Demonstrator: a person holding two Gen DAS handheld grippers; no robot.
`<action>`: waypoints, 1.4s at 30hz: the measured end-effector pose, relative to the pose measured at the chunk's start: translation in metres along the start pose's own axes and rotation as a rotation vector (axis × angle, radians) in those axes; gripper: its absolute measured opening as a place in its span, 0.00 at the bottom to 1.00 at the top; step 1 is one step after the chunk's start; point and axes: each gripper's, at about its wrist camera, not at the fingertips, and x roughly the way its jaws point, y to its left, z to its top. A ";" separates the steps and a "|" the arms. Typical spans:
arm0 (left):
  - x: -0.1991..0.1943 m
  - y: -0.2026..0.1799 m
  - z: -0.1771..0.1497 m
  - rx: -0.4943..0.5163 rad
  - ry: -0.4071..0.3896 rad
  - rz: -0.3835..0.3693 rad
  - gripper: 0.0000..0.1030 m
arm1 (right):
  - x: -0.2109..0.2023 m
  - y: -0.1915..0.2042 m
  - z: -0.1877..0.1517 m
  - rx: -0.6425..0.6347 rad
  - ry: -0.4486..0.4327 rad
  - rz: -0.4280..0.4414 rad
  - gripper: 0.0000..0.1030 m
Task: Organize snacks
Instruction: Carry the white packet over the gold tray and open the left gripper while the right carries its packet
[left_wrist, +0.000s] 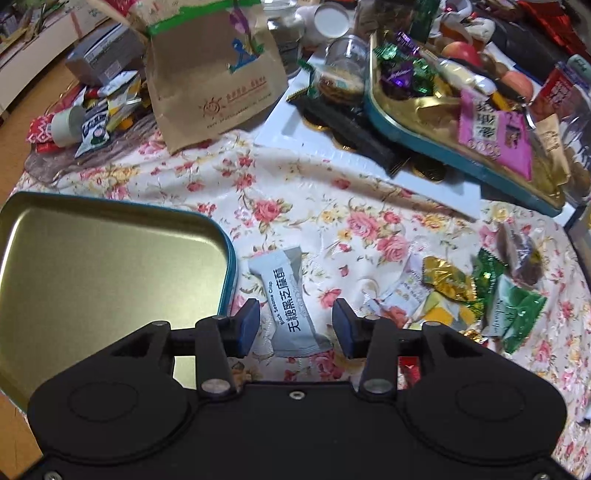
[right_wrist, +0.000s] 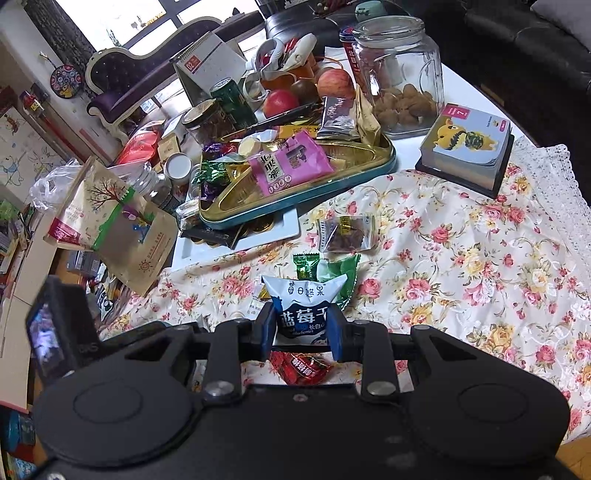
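The left gripper (left_wrist: 295, 325) tilts steeply down over the counter (left_wrist: 332, 206), jaws spread, a grey sachet (left_wrist: 291, 306) lying loose between them, an empty tin (left_wrist: 92, 266) to its left. The right gripper (right_wrist: 301, 328), angled down, pinches a blueberry packet (right_wrist: 304, 306) above a red candy (right_wrist: 303, 365).

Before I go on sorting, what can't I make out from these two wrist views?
- Left wrist: red wrapper, mostly behind the left hand-held gripper.
- Right wrist: lower edge of the white-and-blue blueberry packet, masked by the right hand-held gripper.
- Left wrist: gold empty tin, cut off by the left edge.
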 end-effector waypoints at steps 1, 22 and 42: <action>0.003 -0.001 0.000 -0.003 0.006 0.001 0.50 | 0.000 0.001 0.000 0.000 -0.001 0.003 0.30; -0.002 -0.003 0.008 -0.027 0.036 0.005 0.26 | 0.005 0.027 0.002 -0.064 0.019 0.048 0.30; -0.099 0.162 0.045 -0.095 -0.075 0.287 0.26 | 0.058 0.163 -0.049 -0.293 0.160 0.109 0.30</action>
